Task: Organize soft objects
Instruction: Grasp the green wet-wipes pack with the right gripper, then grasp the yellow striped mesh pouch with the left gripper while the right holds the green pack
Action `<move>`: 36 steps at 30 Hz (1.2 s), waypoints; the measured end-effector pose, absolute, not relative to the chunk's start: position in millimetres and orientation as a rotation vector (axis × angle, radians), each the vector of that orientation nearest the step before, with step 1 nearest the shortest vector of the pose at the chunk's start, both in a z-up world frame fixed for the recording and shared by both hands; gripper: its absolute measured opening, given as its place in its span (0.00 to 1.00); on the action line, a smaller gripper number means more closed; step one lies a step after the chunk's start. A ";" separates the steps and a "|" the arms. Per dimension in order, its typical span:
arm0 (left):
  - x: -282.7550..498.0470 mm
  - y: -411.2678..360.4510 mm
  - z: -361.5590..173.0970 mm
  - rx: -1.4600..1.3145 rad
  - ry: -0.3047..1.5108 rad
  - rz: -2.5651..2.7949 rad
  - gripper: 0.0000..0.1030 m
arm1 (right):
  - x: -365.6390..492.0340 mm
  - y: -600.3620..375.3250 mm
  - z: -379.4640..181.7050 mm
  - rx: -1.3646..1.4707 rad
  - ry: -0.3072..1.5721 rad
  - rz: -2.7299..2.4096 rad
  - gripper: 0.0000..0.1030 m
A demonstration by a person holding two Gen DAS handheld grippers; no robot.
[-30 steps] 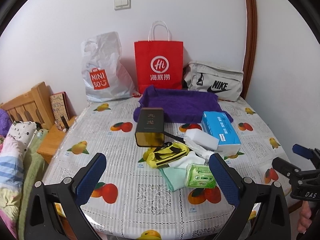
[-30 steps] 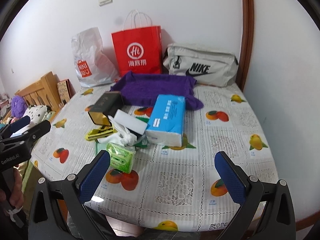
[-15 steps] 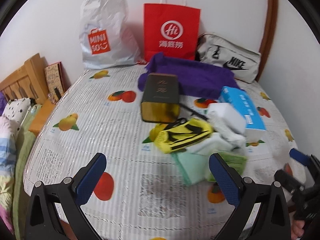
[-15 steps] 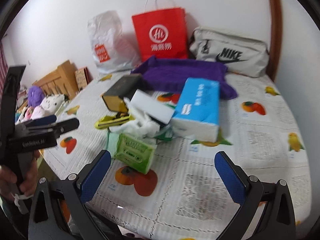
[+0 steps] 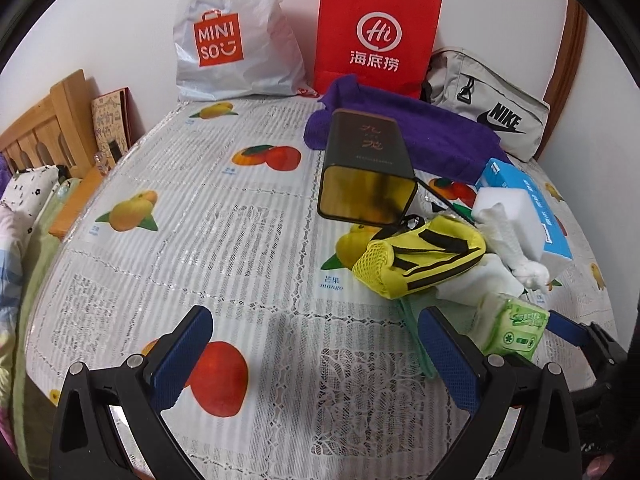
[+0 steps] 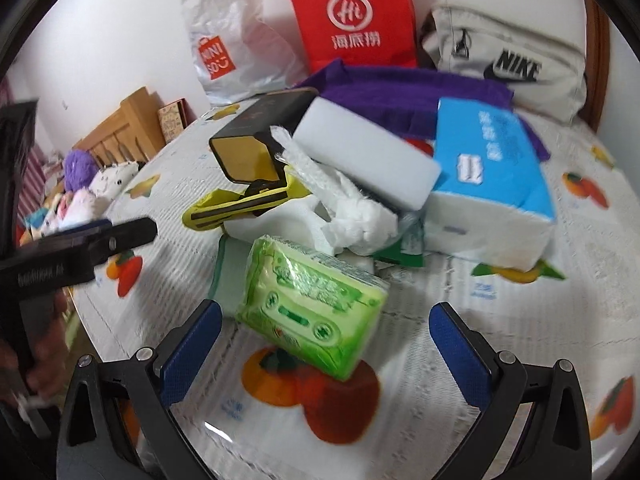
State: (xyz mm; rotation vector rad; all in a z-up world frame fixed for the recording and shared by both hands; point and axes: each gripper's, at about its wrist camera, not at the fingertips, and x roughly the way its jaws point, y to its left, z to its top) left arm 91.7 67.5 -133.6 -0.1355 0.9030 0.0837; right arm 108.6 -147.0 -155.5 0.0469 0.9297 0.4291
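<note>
Both grippers hover over a desk point(image 5: 248, 208) covered in a fruit-print cloth, fingers spread wide and holding nothing. The left gripper point(image 5: 316, 356) sits at the bottom centre of its view, with open cloth stretching ahead and to the left as far as the desk's curved edge. The right gripper point(image 6: 324, 344) frames a green tissue pack point(image 6: 316, 308) lying just ahead of its fingers. Behind the pack, a jumbled heap fills the frame's centre: a yellow mesh pouch point(image 5: 420, 260), crumpled white tissue point(image 6: 352, 208), a white sponge block point(image 6: 364, 156), a blue tissue box point(image 6: 492, 172) and a dark tin box point(image 5: 368, 160) lying on its side. A purple towel point(image 5: 432, 132) lies beyond them. Against the white wall stand a Miniso plastic bag point(image 5: 228, 36), a red paper bag point(image 5: 376, 36) and a grey Nike bag point(image 5: 492, 104). A wooden bed frame point(image 5: 44, 124) occupies the left edge.
</note>
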 end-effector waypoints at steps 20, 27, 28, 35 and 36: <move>122.4 62.5 -141.0 -0.222 0.899 -0.035 1.00 | 106.5 -145.4 -143.4 0.022 0.911 0.446 0.68; 152.1 66.9 -153.9 -0.288 0.969 -0.024 0.78 | 103.3 -172.1 -137.1 0.026 0.889 0.430 0.68; 155.7 66.3 -157.4 -0.290 0.984 -0.019 0.77 | 103.6 -175.0 -137.7 0.030 0.889 0.424 0.68; 169.2 49.1 -170.6 -0.211 1.011 -0.042 0.53 | 110.8 -197.6 -145.2 0.036 0.910 0.385 0.68; 168.5 48.5 -170.7 -0.208 1.009 -0.052 0.43 | 112.0 -199.7 -147.3 0.032 0.916 0.377 0.68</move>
